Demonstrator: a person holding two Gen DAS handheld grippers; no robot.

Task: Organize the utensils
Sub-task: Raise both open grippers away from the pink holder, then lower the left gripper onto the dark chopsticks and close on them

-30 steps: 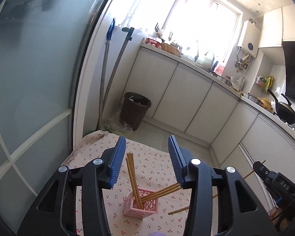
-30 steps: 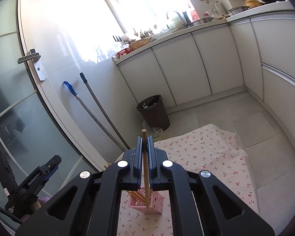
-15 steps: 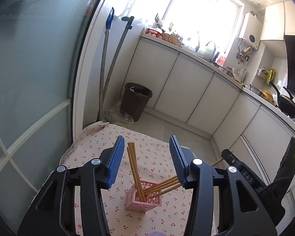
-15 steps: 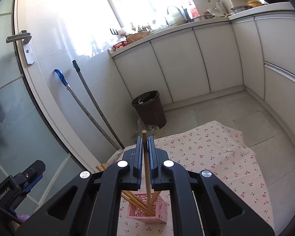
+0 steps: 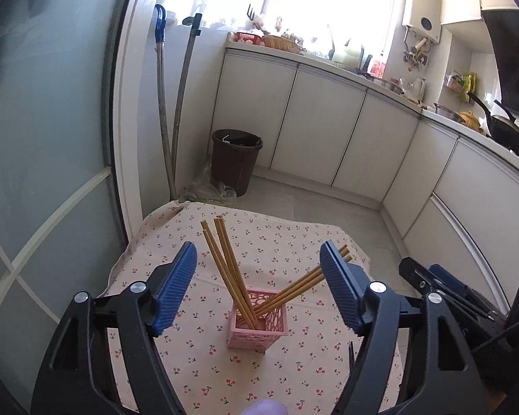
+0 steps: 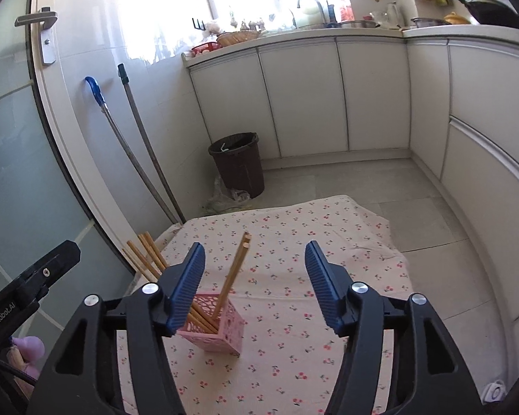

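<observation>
A small pink lattice holder (image 5: 258, 327) stands on the cherry-print tablecloth (image 5: 283, 242), with several wooden chopsticks (image 5: 229, 266) leaning out of it left and right. It also shows in the right wrist view (image 6: 218, 332) with its chopsticks (image 6: 234, 271). My left gripper (image 5: 258, 288) is open and empty, held above the holder. My right gripper (image 6: 256, 287) is open and empty, just right of the holder. The left gripper's body (image 6: 27, 294) shows at the left edge of the right wrist view.
A dark bin (image 5: 237, 160) stands on the floor past the table, beside two mop handles (image 5: 171, 110) leaning on the wall. White cabinets (image 5: 346, 138) run along the back and right. A glass door (image 5: 45, 138) is close on the left.
My right gripper was shut on one chopstick above the holder; now it is open and that chopstick stands in the holder. Both grippers have pulled back a little.
</observation>
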